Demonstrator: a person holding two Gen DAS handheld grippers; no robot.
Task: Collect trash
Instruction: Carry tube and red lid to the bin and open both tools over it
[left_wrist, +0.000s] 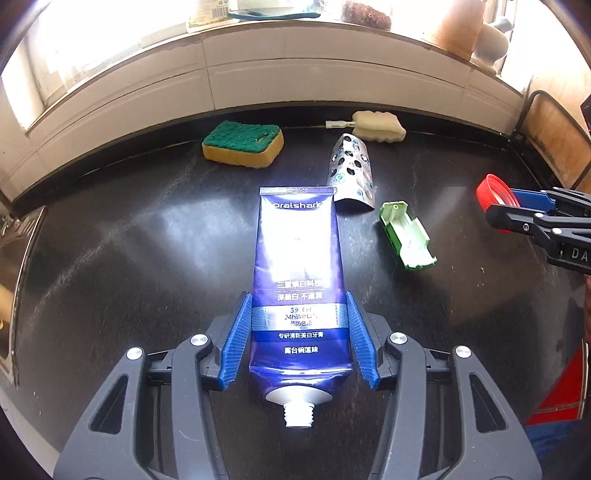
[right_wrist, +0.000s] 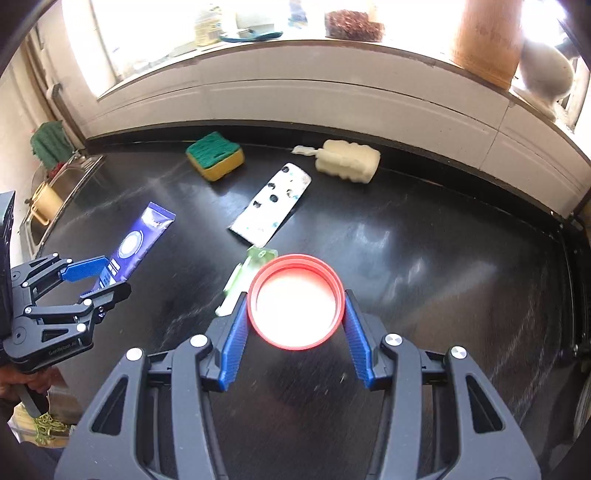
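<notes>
The dark tabletop fills both views. The left gripper has its fingers clamped on a blue toothpaste tube, capless nozzle toward six o'clock. The right gripper grasps a red lid by its rim. On the tabletop lie a green-topped sponge at eleven o'clock, a blister pack at twelve and a green plastic piece at two.
</notes>
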